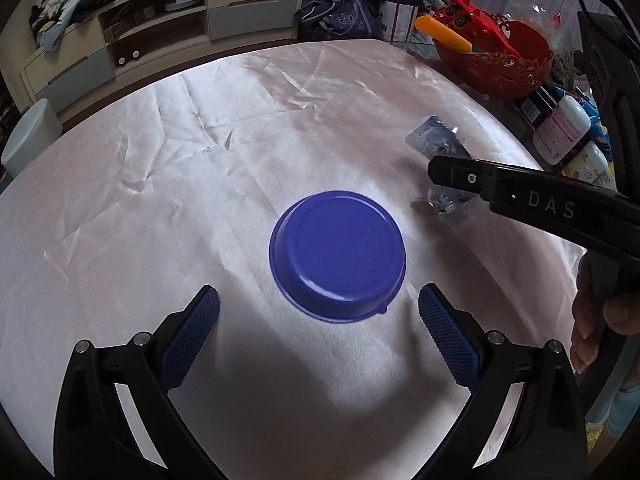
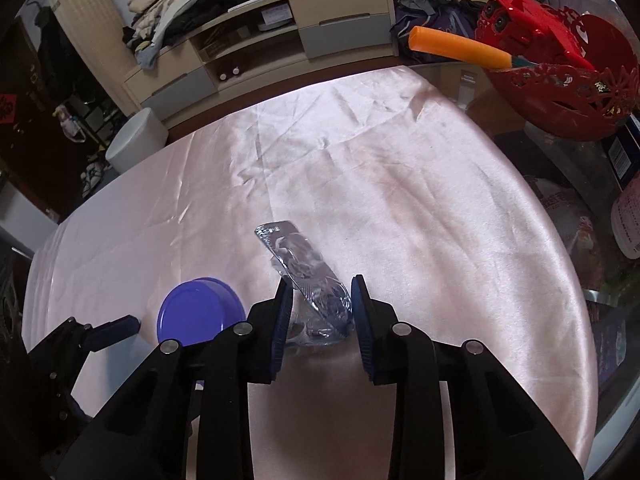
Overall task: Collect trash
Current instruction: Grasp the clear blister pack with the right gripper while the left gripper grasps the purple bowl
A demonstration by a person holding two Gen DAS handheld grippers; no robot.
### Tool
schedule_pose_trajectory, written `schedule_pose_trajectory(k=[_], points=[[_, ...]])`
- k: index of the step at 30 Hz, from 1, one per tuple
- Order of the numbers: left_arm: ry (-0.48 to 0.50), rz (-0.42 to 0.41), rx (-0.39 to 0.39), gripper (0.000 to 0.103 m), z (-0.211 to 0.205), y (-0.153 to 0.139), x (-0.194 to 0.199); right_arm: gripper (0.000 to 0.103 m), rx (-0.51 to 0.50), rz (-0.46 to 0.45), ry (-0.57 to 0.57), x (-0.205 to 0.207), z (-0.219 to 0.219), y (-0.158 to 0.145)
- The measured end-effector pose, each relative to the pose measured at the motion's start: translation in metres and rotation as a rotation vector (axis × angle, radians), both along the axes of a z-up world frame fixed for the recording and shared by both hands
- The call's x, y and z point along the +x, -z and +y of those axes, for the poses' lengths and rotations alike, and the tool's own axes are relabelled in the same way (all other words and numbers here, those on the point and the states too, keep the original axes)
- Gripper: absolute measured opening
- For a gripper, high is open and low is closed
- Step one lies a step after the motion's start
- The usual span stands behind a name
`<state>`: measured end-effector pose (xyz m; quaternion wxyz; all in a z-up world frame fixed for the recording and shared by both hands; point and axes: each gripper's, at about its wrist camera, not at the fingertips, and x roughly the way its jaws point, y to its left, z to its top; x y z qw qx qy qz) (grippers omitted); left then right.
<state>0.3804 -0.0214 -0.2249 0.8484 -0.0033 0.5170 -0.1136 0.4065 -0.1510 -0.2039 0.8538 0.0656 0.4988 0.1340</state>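
table (image 1: 160,184): pink cloth | blue lid (image 1: 338,256) | clear wrapper (image 2: 308,280)

Black gripper (image 2: 318,312) frames, blue textured pads (image 2: 280,320), silver screws, "DAS" lettering.

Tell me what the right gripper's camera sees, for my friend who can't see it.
The right gripper is closed on a crumpled clear plastic wrapper on a shiny pink tablecloth. A blue bowl sits upside down to its left, with the left gripper beside it. A red basket stands far right.

Left wrist view steeply down, close over blue lid (image 1: 338,256), right wrist view alongside, both sharing pink tablecloth (image 1: 160,168).
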Motion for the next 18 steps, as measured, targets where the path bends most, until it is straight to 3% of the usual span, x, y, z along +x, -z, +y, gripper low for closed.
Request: schedule_pose_trajectory(k=[7,8,10,18], points=[[0.007,-0.038,0.047,0.093,-0.016,0.003,0.019,0.029,0.004,-0.033,0.006,-0.001,-0.014,-0.011],[0.008,-0.046,0.061,0.090,-0.018,0.003,0.019,0.029,0.001,-0.037,0.003,-0.002,-0.014,-0.013],[0.003,-0.062,0.089,0.072,-0.018,0.001,0.018,0.029,-0.003,-0.043,0.001,-0.004,-0.015,-0.016],[0.007,-0.025,0.050,0.071,-0.010,-0.005,-0.005,0.029,-0.018,-0.044,0.000,-0.026,-0.019,-0.026]])
